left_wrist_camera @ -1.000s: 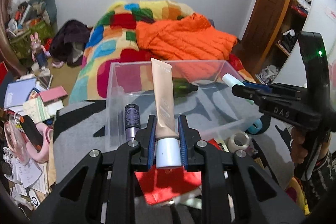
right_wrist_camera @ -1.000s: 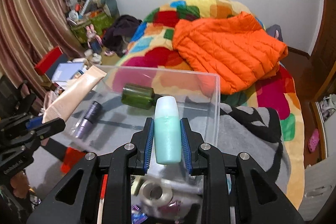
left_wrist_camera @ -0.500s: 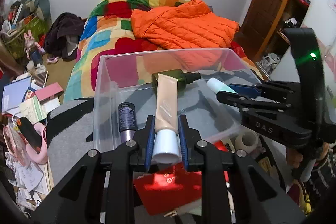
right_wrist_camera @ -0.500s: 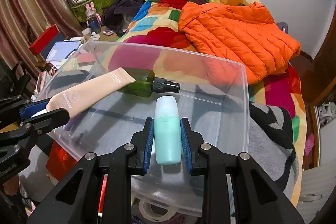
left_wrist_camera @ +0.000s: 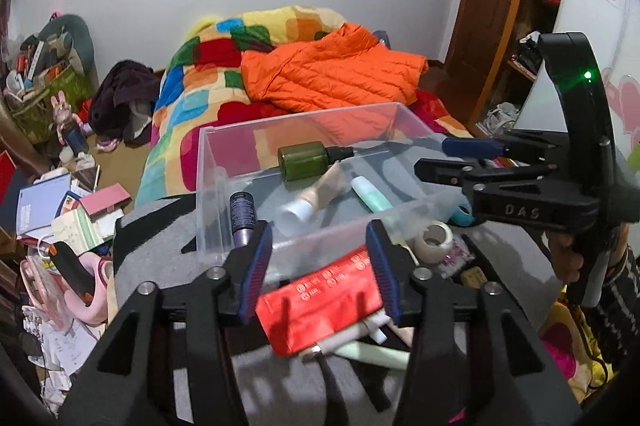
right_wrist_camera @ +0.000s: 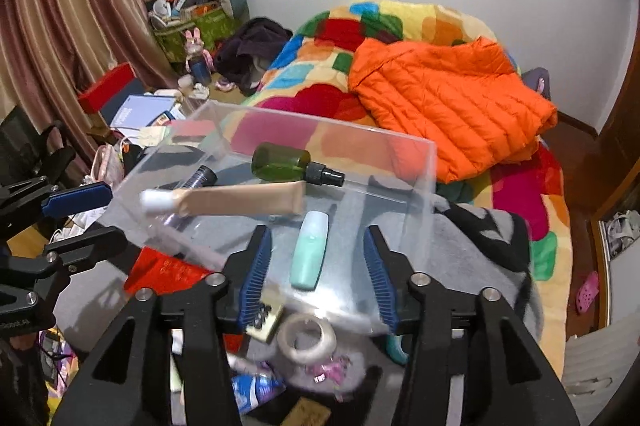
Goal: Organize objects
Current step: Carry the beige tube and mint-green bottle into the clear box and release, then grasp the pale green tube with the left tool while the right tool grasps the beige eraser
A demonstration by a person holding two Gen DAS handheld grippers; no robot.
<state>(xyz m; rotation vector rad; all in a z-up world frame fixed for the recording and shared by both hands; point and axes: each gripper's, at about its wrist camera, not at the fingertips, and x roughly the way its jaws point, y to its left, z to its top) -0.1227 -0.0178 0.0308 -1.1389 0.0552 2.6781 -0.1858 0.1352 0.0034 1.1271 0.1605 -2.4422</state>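
A clear plastic box (left_wrist_camera: 208,162) (right_wrist_camera: 428,162) stands on a grey blanket. Inside it lie a beige tube with a white cap (left_wrist_camera: 316,192) (right_wrist_camera: 240,200), a mint bottle (left_wrist_camera: 372,196) (right_wrist_camera: 309,249), a green spray bottle (left_wrist_camera: 306,159) (right_wrist_camera: 282,161) and a purple tube (left_wrist_camera: 242,214) (right_wrist_camera: 200,177). My left gripper (left_wrist_camera: 320,268) is open and empty just in front of the box. My right gripper (right_wrist_camera: 318,272) is open and empty, with the mint bottle lying in the box between its fingers.
A red packet (left_wrist_camera: 320,300) (right_wrist_camera: 164,272), a tape roll (left_wrist_camera: 434,240) (right_wrist_camera: 306,338) and small tubes lie in front of the box. An orange jacket (right_wrist_camera: 444,98) lies on the colourful bed behind. Books and clutter cover the floor on the left (left_wrist_camera: 48,202).
Both grippers opened and let go: the beige tube and the mint bottle now lie in the box. Both grippers have drawn back toward the box's near side.
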